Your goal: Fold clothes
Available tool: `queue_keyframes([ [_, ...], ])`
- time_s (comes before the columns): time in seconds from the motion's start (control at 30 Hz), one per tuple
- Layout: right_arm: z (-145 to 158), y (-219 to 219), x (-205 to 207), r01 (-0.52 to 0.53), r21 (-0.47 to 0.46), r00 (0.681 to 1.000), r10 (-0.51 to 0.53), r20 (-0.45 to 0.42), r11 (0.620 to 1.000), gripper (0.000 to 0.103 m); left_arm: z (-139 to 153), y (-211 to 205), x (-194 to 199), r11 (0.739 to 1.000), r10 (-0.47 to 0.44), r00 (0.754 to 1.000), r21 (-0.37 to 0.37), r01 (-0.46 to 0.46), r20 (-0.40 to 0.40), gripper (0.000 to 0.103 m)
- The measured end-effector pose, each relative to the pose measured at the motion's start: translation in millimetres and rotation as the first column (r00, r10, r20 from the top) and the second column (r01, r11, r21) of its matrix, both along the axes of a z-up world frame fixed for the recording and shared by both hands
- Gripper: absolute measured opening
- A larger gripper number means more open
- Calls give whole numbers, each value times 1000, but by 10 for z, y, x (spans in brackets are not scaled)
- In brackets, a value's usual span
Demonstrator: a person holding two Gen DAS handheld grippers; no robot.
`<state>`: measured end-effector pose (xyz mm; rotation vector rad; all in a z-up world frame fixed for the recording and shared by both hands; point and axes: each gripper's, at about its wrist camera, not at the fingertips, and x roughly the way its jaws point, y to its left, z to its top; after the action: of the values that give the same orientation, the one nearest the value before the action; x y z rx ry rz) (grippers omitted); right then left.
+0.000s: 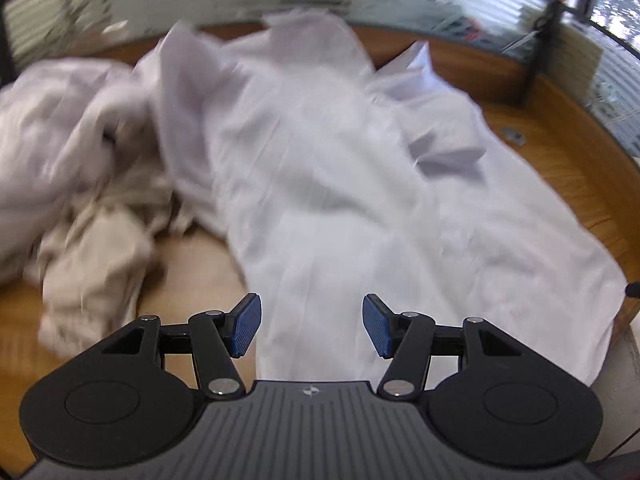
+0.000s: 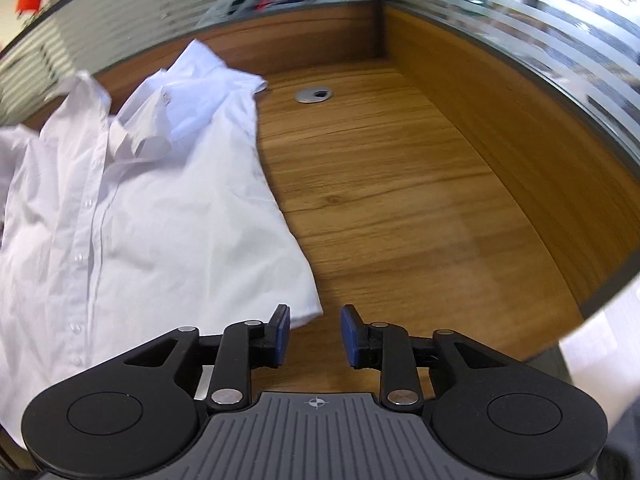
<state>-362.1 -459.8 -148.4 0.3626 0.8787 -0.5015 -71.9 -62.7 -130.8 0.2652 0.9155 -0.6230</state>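
Left claw [image 1: 312, 326] gapes wide, empty, above white shirt [image 1: 340, 200] spread buttons-up on tabletop [image 2: 400, 200], laid flat for folding; right claw [image 2: 316, 336] narrower, empty, beside hem corner; crumpled clothes pile [image 1: 80, 180] waits at shirt's left

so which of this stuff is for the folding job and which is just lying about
For the job:
white shirt
heap of crumpled clothes

Just lying about:
round cable grommet
small metal plate
wooden desk itself
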Motion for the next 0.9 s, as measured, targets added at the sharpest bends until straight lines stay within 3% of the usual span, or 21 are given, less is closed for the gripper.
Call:
queue_keyframes([
  [0.23,-135,11,-26,-92,19,994,93,-52,996,34,-335,50,-217,996,87,995,7,-87,-37,62],
  [0.43,-161,106,-6,-127,79,991,129,-25,989,39,-377,-19,-306,990,143,989,15,-142,-41,62],
  [0.6,-88,187,-63,-73,156,997,67,45,985,46,-373,-162,-327,994,110,993,2,-110,-32,62],
  [0.77,-222,261,56,-26,83,999,28,-21,996,44,-447,-349,-265,999,48,998,-18,-49,-43,62],
  [0.9,-260,277,60,-3,80,999,6,-41,997,44,-555,-336,-147,998,65,995,0,-66,-70,62],
])
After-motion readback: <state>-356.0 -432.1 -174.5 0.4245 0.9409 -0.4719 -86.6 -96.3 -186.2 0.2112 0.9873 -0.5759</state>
